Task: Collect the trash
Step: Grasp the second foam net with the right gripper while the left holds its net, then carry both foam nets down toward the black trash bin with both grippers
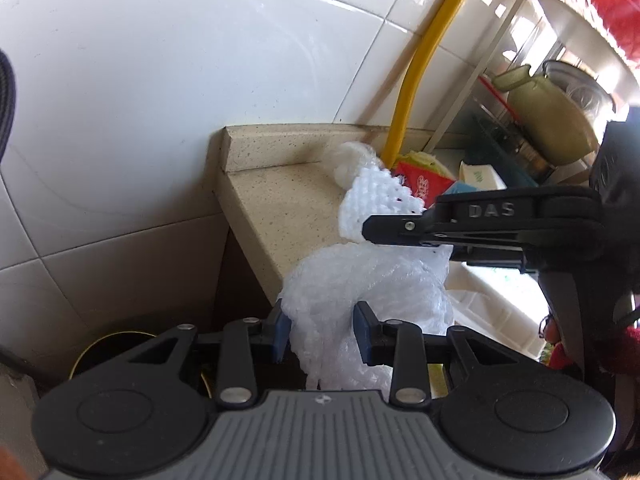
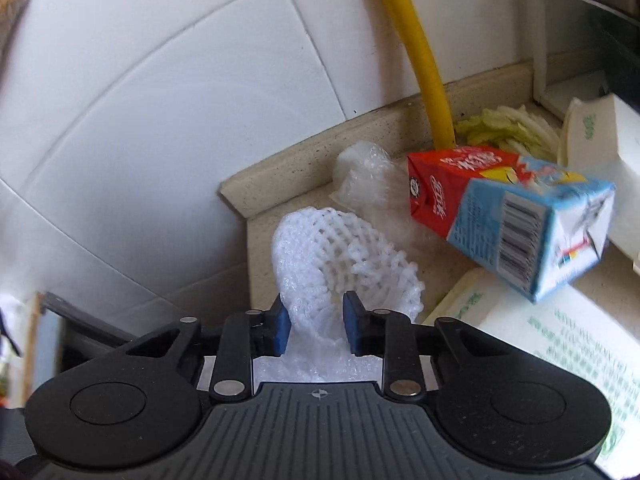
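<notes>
Trash pickup at desk [image 2: 400,136] corner.
Left hand-held gripper [image 1: 322,332] clamped on bubble wrap [image 1: 372,292]; right hand-held gripper [image 2: 316,324] seemingly pinching foam net [image 2: 340,256], milk carton [image 2: 512,220] nearby.

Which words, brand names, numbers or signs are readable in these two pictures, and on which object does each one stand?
"DAS": raised letters on the black arm of the right gripper, seen from the left wrist.
Red and blue drink carton: white Chinese characters on the red side, too blurred to read; a barcode on the blue side, digits too small.
White boxes with green print: too blurred to read.
</notes>
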Available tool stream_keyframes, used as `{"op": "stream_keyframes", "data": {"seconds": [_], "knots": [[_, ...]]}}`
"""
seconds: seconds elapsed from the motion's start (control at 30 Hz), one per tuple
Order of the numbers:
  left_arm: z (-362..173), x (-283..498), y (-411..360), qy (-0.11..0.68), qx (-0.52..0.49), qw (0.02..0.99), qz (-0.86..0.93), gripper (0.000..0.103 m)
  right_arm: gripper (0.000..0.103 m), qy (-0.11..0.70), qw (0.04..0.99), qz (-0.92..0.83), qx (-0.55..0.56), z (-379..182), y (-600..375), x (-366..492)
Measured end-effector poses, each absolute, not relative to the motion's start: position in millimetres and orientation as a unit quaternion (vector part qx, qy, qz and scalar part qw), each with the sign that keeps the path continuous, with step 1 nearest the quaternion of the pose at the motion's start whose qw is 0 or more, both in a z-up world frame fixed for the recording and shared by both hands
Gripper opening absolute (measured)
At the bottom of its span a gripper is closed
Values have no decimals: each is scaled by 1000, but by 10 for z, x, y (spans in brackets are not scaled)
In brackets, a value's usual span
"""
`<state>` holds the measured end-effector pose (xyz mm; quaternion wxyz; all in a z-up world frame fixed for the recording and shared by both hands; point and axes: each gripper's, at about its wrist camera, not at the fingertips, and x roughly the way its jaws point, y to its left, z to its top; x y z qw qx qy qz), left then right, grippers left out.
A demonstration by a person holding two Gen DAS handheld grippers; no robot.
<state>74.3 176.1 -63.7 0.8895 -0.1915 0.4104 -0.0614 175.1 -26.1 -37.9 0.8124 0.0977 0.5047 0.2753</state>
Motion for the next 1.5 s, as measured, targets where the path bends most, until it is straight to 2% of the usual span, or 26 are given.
{"op": "stream_keyframes", "data": {"seconds": [0.17, 0.33, 0.63, 1.13, 1.5], "knots": [[-502, 654, 1773, 394, -195, 896, -57, 31, 30, 491, 803, 290, 173, -271, -495, 1690], [-373, 471, 1842, 379, -213, 899, -50, 30, 22, 463, 805, 298, 223, -133, -715, 1609], [-90, 310, 1712, 351, -211, 911, -42, 30, 22, 436, 791, 320, 286, -69, -954, 1371], [54, -111, 1488, 341, -220, 912, -60, 30, 21, 384, 735, 353, 434, -34, -1694, 923], [198, -456, 2006, 305, -244, 921, -3, 30, 21, 395, 697, 428, 418, 107, -1151, 923]]}}
